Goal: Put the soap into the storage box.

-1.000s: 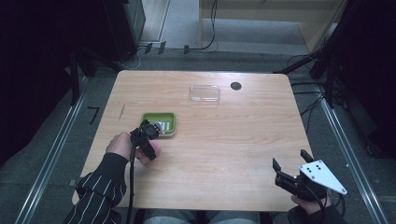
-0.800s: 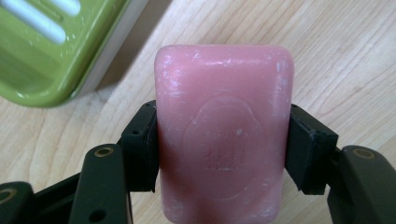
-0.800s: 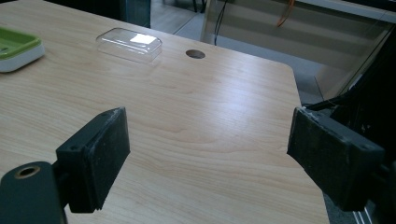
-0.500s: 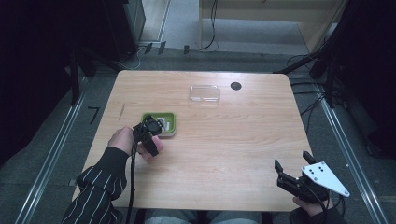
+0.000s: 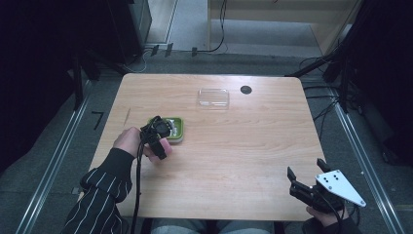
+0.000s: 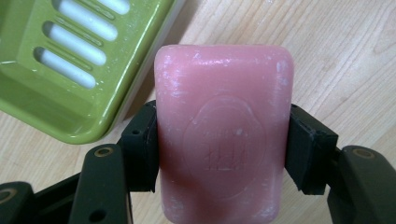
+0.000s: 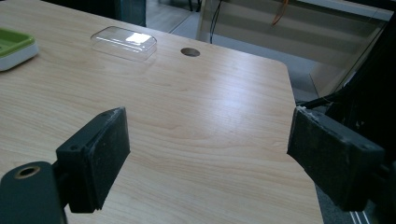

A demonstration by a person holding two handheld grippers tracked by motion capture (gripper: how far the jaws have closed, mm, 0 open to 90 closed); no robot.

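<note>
Soap (image 6: 223, 135), firm, likely slick, clamped at mid-sides by left gripper (image 6: 223, 149); right gripper (image 7: 210, 154) released, lower right

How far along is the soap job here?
Done: the left claw has clamped the pink soap bar. In hand: it holds the bar beside the green soap dish, whose tray is empty. Probably left: seating the soap and fitting the clear lid.

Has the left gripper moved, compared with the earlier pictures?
Barely: the left gripper, shut on the pink soap, remains at the near-left corner of the green soap dish.
</note>
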